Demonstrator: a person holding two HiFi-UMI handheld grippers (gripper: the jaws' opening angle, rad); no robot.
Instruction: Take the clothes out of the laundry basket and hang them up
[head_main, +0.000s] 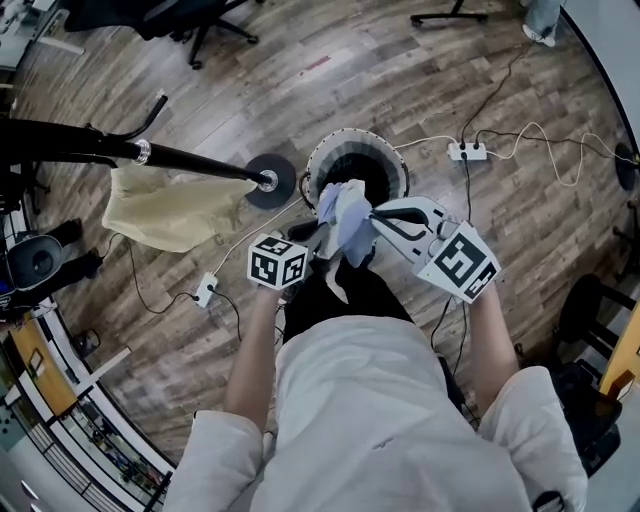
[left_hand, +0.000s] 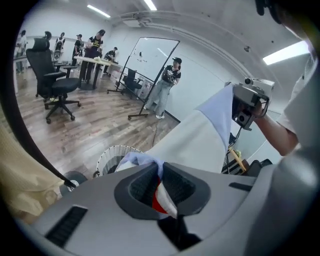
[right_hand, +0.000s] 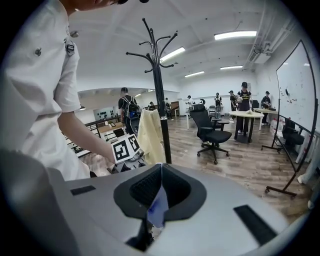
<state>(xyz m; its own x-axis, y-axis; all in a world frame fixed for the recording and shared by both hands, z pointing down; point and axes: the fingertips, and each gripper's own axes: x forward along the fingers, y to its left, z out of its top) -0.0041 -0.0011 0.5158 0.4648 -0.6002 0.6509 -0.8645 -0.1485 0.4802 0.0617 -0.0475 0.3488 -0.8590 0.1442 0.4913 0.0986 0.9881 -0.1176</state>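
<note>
A white power strip (head_main: 468, 151) lies on the wood floor (head_main: 330, 90), cables (head_main: 540, 135) trailing from it.

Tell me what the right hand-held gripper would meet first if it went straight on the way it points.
Probably the coat stand pole, which stands almost dead ahead of the right hand-held gripper; the yellow garment hangs just left of that line. Depth is unclear.

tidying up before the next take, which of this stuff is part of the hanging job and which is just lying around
Job: blue garment, held by left claw and right claw; laundry basket; coat stand; cream garment hung on it.
Lying about: power strip; office chair; whiteboard.
</note>
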